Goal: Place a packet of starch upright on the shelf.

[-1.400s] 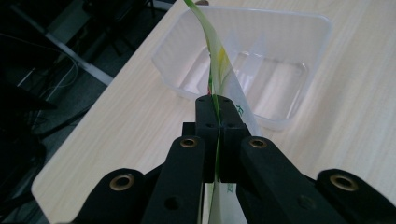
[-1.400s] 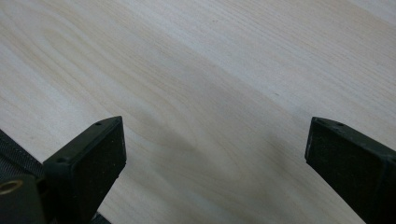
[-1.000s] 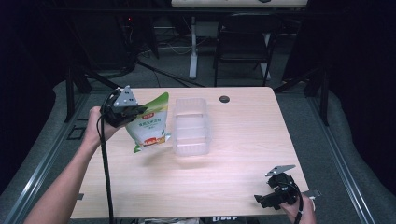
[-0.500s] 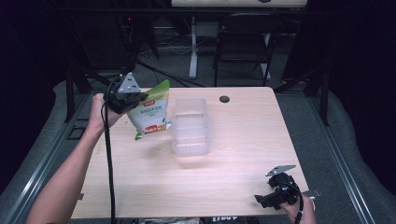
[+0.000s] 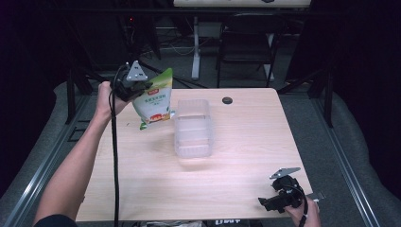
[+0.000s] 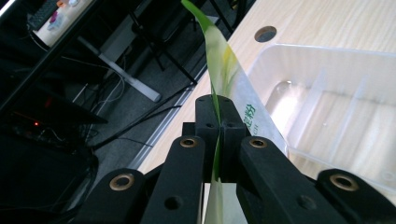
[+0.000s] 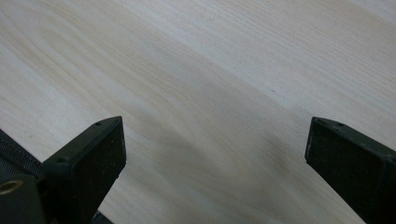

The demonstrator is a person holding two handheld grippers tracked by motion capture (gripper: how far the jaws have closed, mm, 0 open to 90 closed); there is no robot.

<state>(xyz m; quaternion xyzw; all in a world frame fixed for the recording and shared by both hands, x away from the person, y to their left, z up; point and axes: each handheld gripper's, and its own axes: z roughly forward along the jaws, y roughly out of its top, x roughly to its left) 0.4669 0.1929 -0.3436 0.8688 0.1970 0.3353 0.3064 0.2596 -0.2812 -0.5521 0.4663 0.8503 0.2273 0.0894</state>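
Observation:
A green and white snack bag (image 5: 153,100) hangs in the air above the table's far left part, just left of a clear plastic bin (image 5: 192,127). My left gripper (image 5: 134,88) is shut on the bag's upper edge. In the left gripper view the thin bag edge (image 6: 224,79) runs up from between the closed jaws, with the clear divided bin (image 6: 336,107) to its right. My right gripper (image 5: 269,202) rests low at the table's near right corner, held by a hand. Its jaws stand wide apart over bare wood, midpoint (image 7: 215,149), holding nothing.
The light wooden table (image 5: 246,156) has a round black cable hole (image 5: 227,100) at its far edge. A dark chair (image 5: 246,47) and desk legs stand beyond the table. A black cable (image 5: 114,156) trails from the left gripper along the forearm.
My left gripper has lifted the bag and carried it toward the far left edge of the table, away from the bin. The right gripper has stayed put.

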